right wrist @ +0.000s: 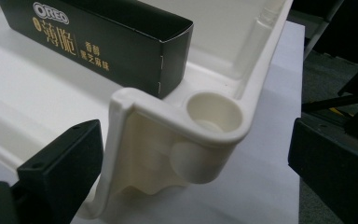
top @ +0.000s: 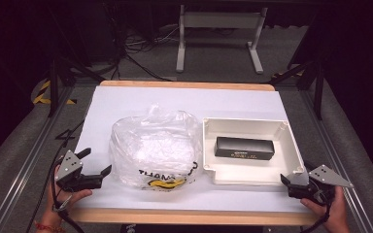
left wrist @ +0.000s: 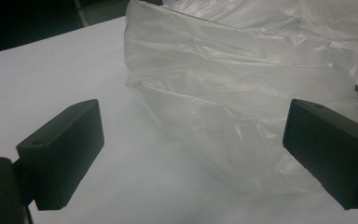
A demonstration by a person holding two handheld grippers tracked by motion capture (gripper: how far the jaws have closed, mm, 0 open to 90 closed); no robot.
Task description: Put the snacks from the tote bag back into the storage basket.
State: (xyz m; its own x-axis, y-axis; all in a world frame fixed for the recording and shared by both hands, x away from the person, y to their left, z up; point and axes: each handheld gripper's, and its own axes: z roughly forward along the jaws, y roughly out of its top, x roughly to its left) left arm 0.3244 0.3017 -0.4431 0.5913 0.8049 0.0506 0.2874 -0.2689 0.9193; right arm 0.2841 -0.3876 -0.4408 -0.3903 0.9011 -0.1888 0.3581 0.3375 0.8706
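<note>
A dark room with cables and a table frame on the grey floor lies behind a white tabletop point(top: 126, 99) edged in pale wood. Nothing states the task, so what follows about the step is a judgement from how things lie.

Left of centre sits a crumpled clear plastic bag point(top: 153, 145) with dark lettering and a yellow mark near its front. Just beside it on the right, perhaps touching, is a shallow cream tray point(top: 291, 141), and inside the tray, lying flat near the middle, is a black Oreo box point(top: 244, 147).

At the near left corner a hand holds the left claw point(top: 97, 167), spread wide and empty, aimed at the bag's side and a little short of it. At the near right corner the other hand holds the right claw point(top: 286, 180), also spread wide and empty, with the tray's rounded front corner point(right wrist: 214, 116) sitting between its jaws but not gripped.

The likely step is steadying tray and bag before moving the box. To do it well, the right claw should close on the tray's rim rather than the round corner boss, which could slip. The left claw should pinch a gathered fold of film, since thin plastic will slide and crumple.
</note>
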